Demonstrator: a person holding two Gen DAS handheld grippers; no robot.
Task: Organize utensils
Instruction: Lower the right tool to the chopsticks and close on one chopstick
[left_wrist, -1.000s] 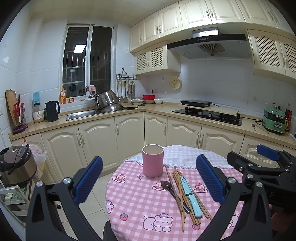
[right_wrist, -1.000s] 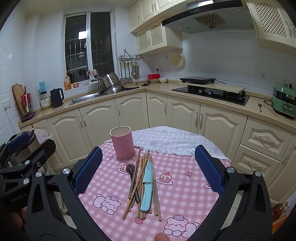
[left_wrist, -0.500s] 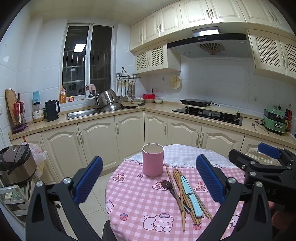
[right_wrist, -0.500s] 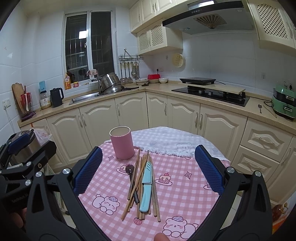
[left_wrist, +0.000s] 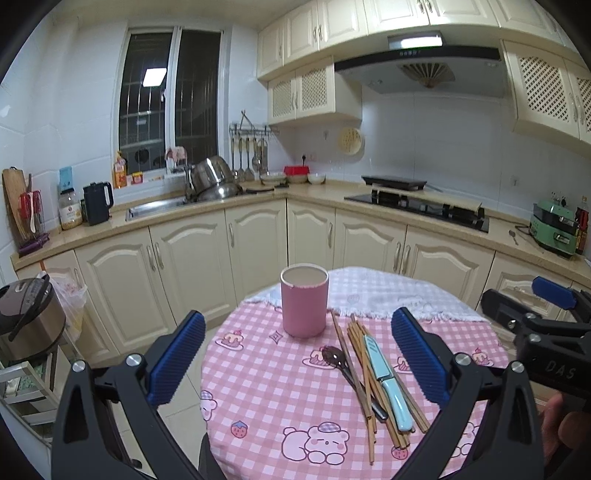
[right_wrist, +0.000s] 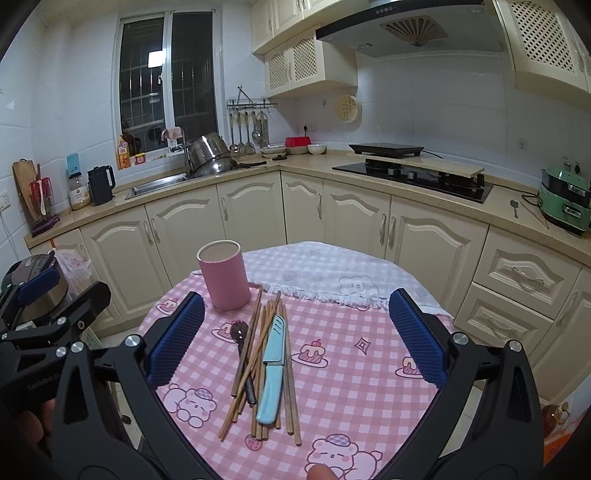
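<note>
A pink cup (left_wrist: 304, 300) stands upright at the far side of the round table (left_wrist: 258, 398); it also shows in the right wrist view (right_wrist: 223, 275). Beside it lies a pile of wooden chopsticks (left_wrist: 364, 376), a dark spoon (left_wrist: 334, 359) and a light blue sheathed knife (left_wrist: 386, 384). In the right wrist view the chopsticks (right_wrist: 258, 354), the spoon (right_wrist: 239, 332) and the knife (right_wrist: 272, 369) lie between my fingers' lines. My left gripper (left_wrist: 295, 360) is open and empty above the table's near side. My right gripper (right_wrist: 293, 338) is open and empty over the pile.
The table has a pink checked cloth and a white cloth (right_wrist: 332, 269) at its far side. Cream cabinets (left_wrist: 221, 258) and a counter run behind it. A rice cooker (left_wrist: 26, 317) stands at the left. The right gripper's body (left_wrist: 535, 332) shows at the left view's right edge.
Both grippers stay open. The views shift only slightly; the utensils and the cup have not moved.
</note>
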